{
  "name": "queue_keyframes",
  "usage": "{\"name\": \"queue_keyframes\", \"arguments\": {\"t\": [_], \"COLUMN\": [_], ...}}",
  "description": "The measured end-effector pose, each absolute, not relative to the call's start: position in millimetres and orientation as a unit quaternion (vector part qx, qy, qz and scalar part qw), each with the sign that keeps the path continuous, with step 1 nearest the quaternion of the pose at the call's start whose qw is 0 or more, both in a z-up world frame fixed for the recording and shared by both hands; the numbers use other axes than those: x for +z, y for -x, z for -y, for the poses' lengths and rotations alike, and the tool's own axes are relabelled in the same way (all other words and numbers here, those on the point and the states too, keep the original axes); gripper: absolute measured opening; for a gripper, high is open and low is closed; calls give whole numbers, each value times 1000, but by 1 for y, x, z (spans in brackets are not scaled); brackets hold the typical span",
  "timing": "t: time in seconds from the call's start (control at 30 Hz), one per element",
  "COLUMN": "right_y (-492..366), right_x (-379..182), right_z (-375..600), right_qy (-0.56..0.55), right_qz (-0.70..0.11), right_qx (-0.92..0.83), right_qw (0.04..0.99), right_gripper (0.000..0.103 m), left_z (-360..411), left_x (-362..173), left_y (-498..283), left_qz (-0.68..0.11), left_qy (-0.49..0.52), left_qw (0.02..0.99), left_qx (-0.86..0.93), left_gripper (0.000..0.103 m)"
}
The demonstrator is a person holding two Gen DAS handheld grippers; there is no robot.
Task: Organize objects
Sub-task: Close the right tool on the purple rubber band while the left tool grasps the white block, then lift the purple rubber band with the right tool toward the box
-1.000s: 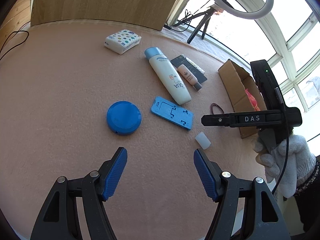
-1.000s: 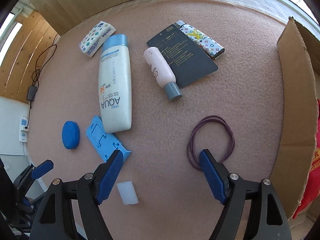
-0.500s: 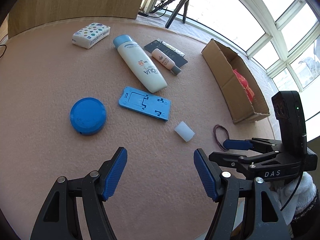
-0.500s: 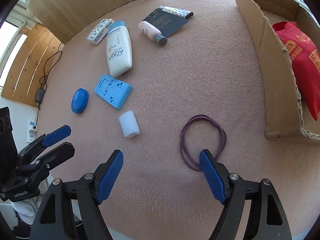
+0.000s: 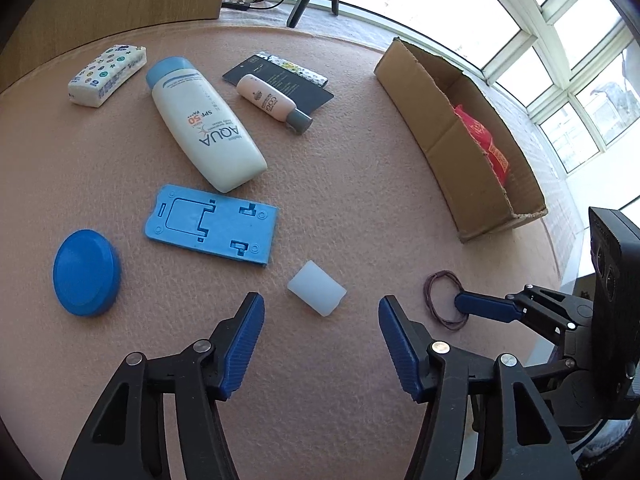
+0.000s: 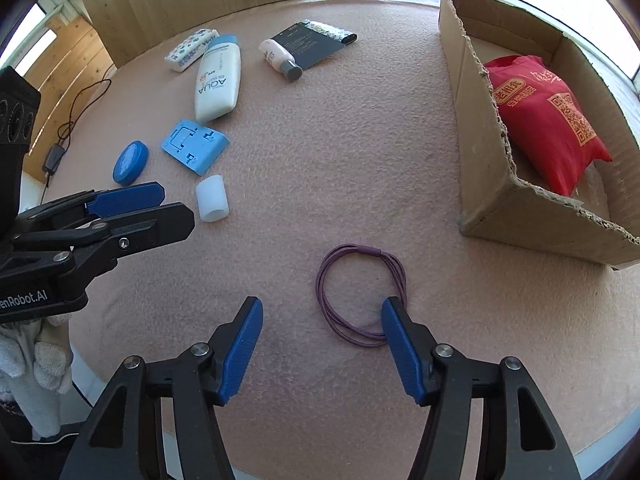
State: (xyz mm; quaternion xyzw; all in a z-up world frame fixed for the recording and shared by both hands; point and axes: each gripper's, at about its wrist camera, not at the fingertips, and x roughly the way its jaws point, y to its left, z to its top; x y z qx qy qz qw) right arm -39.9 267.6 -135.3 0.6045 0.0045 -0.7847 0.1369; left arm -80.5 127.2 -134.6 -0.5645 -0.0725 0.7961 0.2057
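Right gripper (image 6: pixel 322 334) spread, right pad possibly touching purple hair tie (image 6: pixel 360 294) | left gripper (image 5: pixel 321 332) spread, near white cap (image 5: pixel 317 293) | cardboard box (image 6: pixel 480 184) far right

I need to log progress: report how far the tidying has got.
Done: only the red bag lies in the cardboard box. In hand: nothing; the right gripper is open at the purple hair tie, the left gripper open near the white cap. Left: sunscreen bottle, blue stand, blue lid and the rest on the mat.
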Motion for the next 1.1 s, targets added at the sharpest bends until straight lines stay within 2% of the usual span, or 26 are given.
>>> {"name": "queue_keyframes", "arguments": {"t": [0.2,0.27,0.4,0.57,0.7,0.77,1.1], "right_y": [38,36,33,35,37,38,39], "right_x": [-136,-136,-135,-134,-134,-134,-125], "right_z": [-263,-263,-263,-273,-282,-286,-299], "right_qy": [-587,-584,-578,-577,-579,-580,-573], "right_qz": [-36,-50,-77,-64,-47,-36,-8], "right_qx": [-798,-800,-804,-807,-807,-806,-812], "right_qw": [128,124,118,110,108,108,107], "right_gripper": [45,41,35,17,10,6,3], "left_z": [-140,-143,-149,-147,-143,-139,-131], "left_x": [-139,-138,-138,-138,-138,-139,-130], "left_y": [88,89,88,87,82,78,72], "left_qz": [53,49,30,33,34,42,73], "left_qy": [568,570,566,563,558,561,551], "left_qw": [196,195,190,186,187,190,193], "left_qx": [797,797,802,805,808,805,808], "left_gripper": [56,46,36,26,21,7,6]}}
